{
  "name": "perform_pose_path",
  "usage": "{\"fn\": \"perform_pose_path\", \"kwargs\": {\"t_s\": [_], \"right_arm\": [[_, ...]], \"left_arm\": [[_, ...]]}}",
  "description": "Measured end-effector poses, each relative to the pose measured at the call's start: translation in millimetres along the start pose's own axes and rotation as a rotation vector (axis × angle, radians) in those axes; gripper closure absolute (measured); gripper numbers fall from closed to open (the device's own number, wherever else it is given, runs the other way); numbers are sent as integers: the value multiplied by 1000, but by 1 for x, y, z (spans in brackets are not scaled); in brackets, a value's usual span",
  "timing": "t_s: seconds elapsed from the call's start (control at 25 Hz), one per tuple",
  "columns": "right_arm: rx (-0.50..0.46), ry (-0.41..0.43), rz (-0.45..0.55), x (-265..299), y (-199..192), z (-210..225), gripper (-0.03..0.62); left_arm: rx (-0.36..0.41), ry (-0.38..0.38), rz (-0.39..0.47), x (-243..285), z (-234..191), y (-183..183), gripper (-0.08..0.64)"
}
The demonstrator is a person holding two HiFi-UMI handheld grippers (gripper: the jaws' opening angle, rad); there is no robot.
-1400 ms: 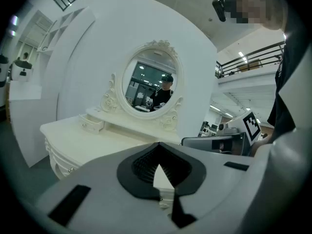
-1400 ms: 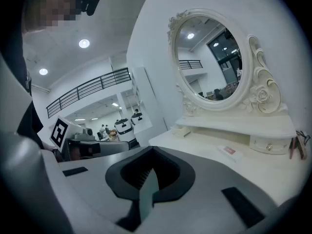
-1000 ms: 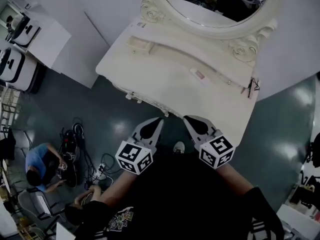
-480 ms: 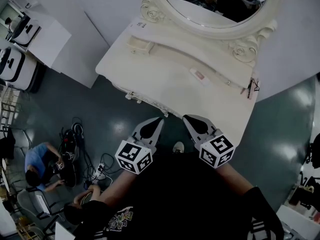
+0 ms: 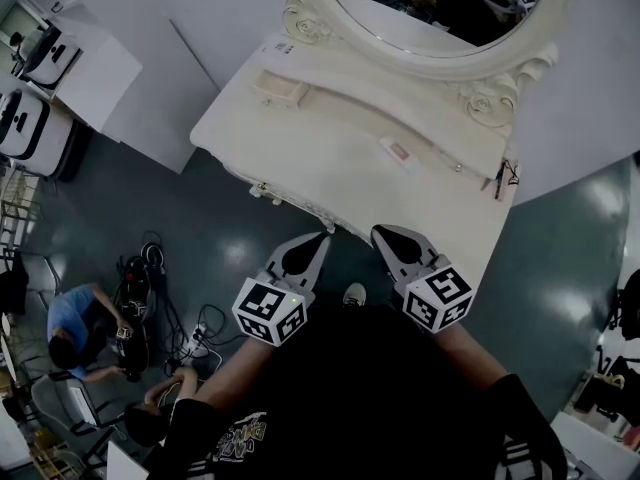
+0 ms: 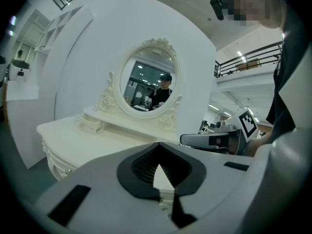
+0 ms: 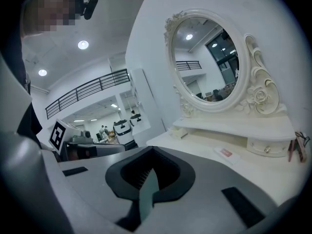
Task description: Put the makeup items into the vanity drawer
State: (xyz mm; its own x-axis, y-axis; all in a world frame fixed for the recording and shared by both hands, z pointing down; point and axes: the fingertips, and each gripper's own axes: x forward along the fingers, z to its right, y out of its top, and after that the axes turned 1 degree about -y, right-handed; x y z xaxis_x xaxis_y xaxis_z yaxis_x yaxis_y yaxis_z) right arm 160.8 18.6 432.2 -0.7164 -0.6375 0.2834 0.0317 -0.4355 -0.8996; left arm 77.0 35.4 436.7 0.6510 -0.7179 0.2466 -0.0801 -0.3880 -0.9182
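The white vanity point(image 5: 330, 158) stands in front of me under its oval mirror point(image 5: 440, 18). A small flat white item with a pink label point(image 5: 397, 152) lies on the top, also in the right gripper view point(image 7: 226, 153). Reddish slim items point(image 5: 505, 176) sit at the top's right end point(image 7: 296, 149). Brass knobs point(image 5: 262, 190) mark the shut front drawer. My left gripper point(image 5: 318, 238) and right gripper point(image 5: 380, 232) hover side by side just short of the vanity's front edge. Both are shut with nothing in them point(image 6: 160, 179) point(image 7: 146, 189).
A small drawer box point(image 5: 278, 90) sits at the top's back left and another point(image 7: 265, 147) at the back right. People point(image 5: 75, 333) sit on the dark floor to the left among cables point(image 5: 150, 288). White cabinets point(image 5: 60, 78) stand at far left.
Almost nothing differs. Both grippers have drifted a few pixels to the right and down and stay shut.
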Motion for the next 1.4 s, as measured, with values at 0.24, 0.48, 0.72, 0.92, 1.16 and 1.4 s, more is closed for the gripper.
{"fn": "perform_pose_path", "kwargs": {"t_s": [0.24, 0.48, 0.72, 0.92, 1.16, 1.4], "right_arm": [[6, -41, -12, 0, -4, 23, 569], [8, -98, -4, -2, -5, 54, 569], [-54, -196, -31, 1, -11, 104, 569], [-103, -276, -77, 13, -19, 155, 569], [-118, -316, -137, 32, -31, 199, 568], [-132, -326, -219, 57, -48, 230, 512]], "left_arm": [[-8, -11, -8, 11, -2, 0, 558], [16, -15, -15, 20, -2, 5, 558], [49, -27, -20, 22, 3, 9, 558], [38, -40, -38, 27, 2, 5, 558], [19, -46, -54, 36, -1, -2, 558], [3, -33, -72, 40, -15, -7, 558]]}}
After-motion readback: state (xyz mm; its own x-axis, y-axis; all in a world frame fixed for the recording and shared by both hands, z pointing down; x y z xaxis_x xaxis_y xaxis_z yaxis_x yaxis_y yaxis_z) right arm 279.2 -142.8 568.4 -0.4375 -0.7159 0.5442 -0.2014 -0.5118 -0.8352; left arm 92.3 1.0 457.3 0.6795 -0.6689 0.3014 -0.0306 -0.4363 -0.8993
